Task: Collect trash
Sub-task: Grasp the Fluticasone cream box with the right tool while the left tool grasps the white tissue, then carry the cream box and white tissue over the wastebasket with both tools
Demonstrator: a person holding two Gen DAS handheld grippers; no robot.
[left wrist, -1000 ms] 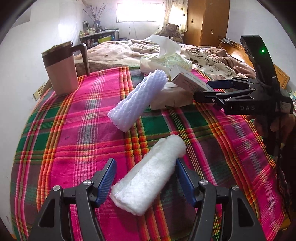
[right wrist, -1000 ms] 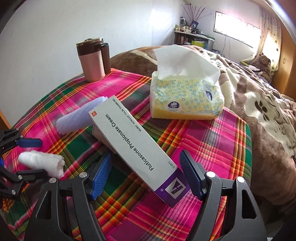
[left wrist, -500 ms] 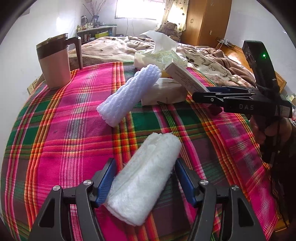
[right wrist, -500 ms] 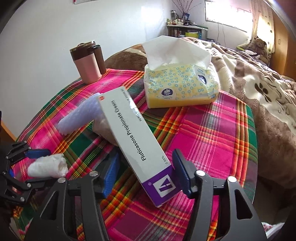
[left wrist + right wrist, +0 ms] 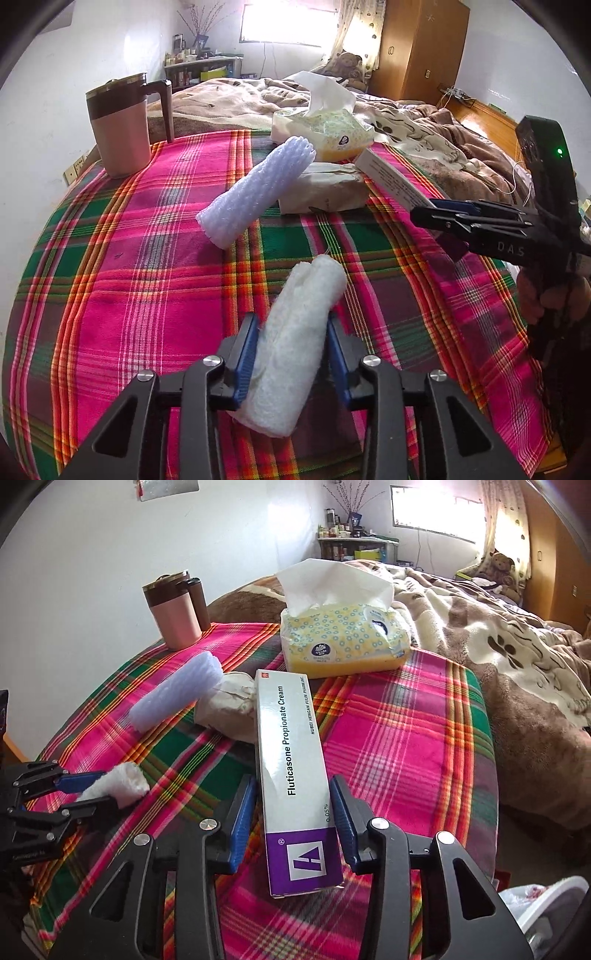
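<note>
We hold a white roll (image 5: 295, 339) in our left tongs (image 5: 291, 360), the blue pads pressed against both its sides; its far end points out over the plaid surface (image 5: 122, 280). From the right camera the same roll (image 5: 118, 784) shows at the far left, between the left tongs (image 5: 94, 788).

Our right tongs (image 5: 293, 821) are closed narrowly around a cream box (image 5: 291, 775), near its purple end; the right pad touches it, while on the left we cannot tell whether the pad quite meets the side. The box angles away toward a yellow tissue pack (image 5: 343, 642).

Farther back on the surface a ribbed foam sleeve (image 5: 255, 195) lies slanted, its upper part resting against a crumpled paper bag (image 5: 325, 188). A pink mug (image 5: 122, 125) stands upright near the far left edge, well apart from the rest. A bed (image 5: 498, 638) lies beyond.
</note>
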